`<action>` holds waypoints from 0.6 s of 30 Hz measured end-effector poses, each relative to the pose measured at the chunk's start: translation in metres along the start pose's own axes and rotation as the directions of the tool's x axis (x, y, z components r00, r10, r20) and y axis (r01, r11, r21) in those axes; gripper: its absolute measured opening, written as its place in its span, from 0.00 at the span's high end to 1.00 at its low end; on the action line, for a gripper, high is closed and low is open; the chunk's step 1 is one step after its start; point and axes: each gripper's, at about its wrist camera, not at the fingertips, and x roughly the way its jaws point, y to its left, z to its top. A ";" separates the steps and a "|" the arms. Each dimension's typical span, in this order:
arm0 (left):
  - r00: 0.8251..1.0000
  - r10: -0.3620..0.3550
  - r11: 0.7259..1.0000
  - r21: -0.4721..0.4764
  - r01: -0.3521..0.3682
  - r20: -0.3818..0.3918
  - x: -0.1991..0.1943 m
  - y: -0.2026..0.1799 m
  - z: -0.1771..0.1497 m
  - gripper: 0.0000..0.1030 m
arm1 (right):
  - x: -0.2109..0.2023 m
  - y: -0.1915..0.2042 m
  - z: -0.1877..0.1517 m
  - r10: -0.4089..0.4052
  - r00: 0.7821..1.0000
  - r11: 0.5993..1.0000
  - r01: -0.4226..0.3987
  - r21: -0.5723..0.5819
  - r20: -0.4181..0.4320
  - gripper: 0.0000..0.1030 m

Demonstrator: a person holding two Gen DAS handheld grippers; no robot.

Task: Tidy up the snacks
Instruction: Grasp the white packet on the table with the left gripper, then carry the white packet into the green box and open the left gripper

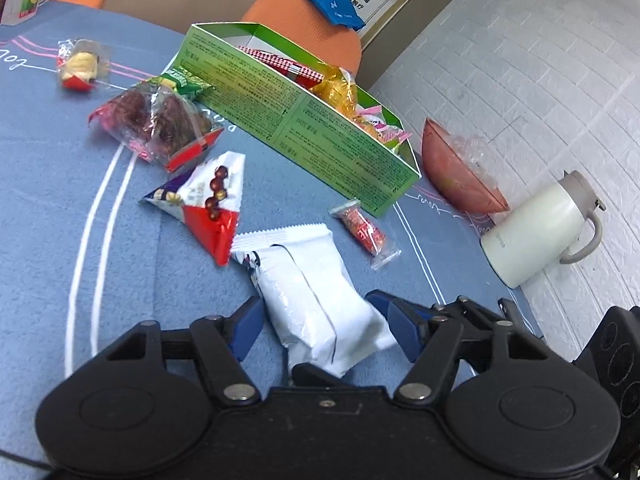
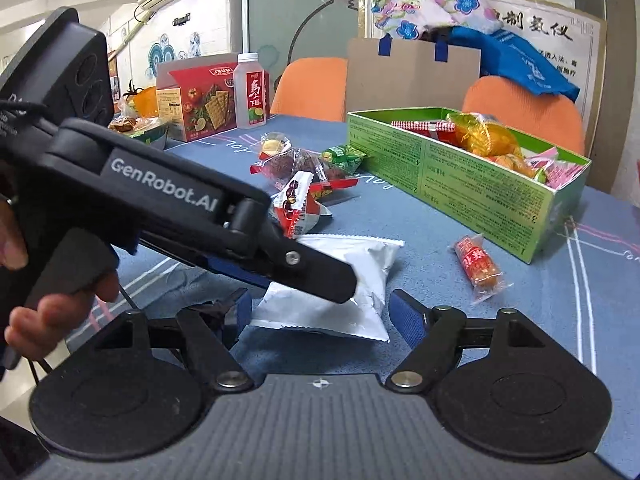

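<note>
A white foil packet (image 1: 316, 300) lies on the blue tablecloth between the wide-apart pads of my left gripper (image 1: 324, 328), which do not clearly press on it. In the right wrist view that left gripper reaches in from the left, one of its fingers (image 2: 320, 272) lying over the white packet (image 2: 360, 260). My right gripper (image 2: 324, 312) stands open just short of the packet's near edge. Behind is an open green box (image 1: 304, 132) (image 2: 460, 172) holding several wrapped snacks. Loose around it are a red-and-white packet (image 1: 212, 204), a small red packet (image 1: 364, 232) and clear packets of dark snacks (image 1: 160, 128).
A white jug (image 1: 540, 228) and a brown bowl (image 1: 460, 172) stand by the white brick wall at the table's right edge. A cracker box (image 2: 196, 100) and a bottle (image 2: 250, 92) are at the far left. Orange chairs (image 2: 520, 108) stand behind the table. A hand (image 2: 48, 312) holds the left gripper's handle.
</note>
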 end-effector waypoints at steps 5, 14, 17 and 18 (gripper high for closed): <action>0.999 0.038 0.999 0.009 -0.038 0.027 0.007 -0.002 0.000 0.35 | 0.006 -0.002 -0.002 0.004 1.000 0.999 -0.004 0.039 0.001 0.00; 0.996 -0.003 0.997 0.071 -0.003 0.086 -0.001 -0.032 0.014 0.35 | -0.019 -0.011 0.011 -0.061 0.995 0.998 0.059 0.030 0.085 0.12; 0.992 -0.025 0.994 0.106 0.012 0.125 0.001 -0.047 0.034 0.35 | -0.025 -0.021 0.026 -0.091 0.985 0.996 0.089 0.024 0.144 0.12; 0.990 -0.033 0.993 0.118 0.017 0.135 0.002 -0.052 0.041 0.35 | -0.027 -0.025 0.030 -0.105 0.981 0.994 0.103 0.023 0.163 0.12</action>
